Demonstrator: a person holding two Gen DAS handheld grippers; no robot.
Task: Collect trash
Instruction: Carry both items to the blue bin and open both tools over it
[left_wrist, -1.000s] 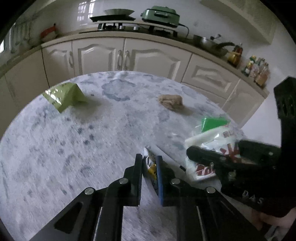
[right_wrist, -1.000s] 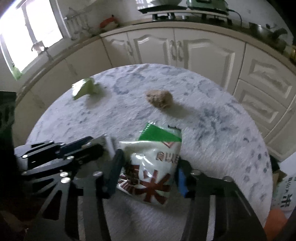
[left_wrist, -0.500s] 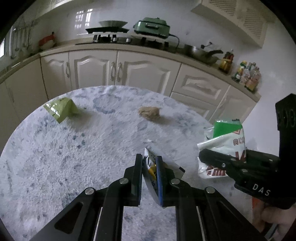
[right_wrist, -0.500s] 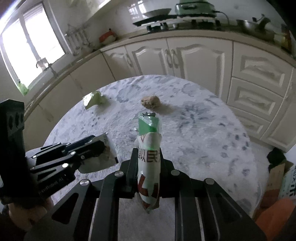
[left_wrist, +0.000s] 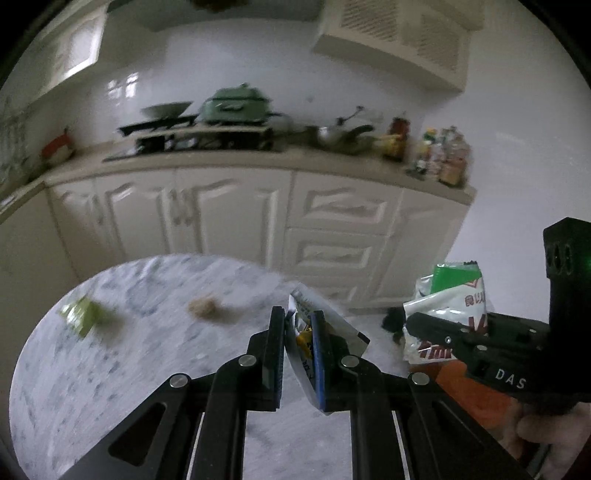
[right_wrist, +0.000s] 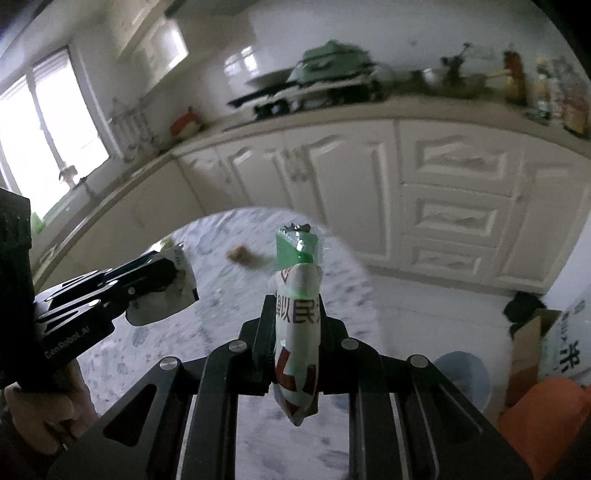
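Observation:
My left gripper (left_wrist: 298, 325) is shut on a silver snack wrapper (left_wrist: 314, 325) with yellow print, held above the round marble table (left_wrist: 110, 369). My right gripper (right_wrist: 295, 317) is shut on a white, red and green snack bag (right_wrist: 297, 295), held upright in the air. That bag also shows in the left wrist view (left_wrist: 448, 299), and the silver wrapper shows in the right wrist view (right_wrist: 166, 299). A green wrapper (left_wrist: 83, 314) and a brown crumpled ball (left_wrist: 203, 308) lie on the far side of the table.
White kitchen cabinets (left_wrist: 229, 221) and a cluttered counter stand behind the table. On the floor to the right are a pale blue bin (right_wrist: 465, 380), a cardboard box (right_wrist: 535, 343) and something orange (right_wrist: 546, 417).
Both grippers have lifted up and back from the table with their wrappers. The right gripper went from open around the bag to shut on it. The view now tilts toward the cabinets.

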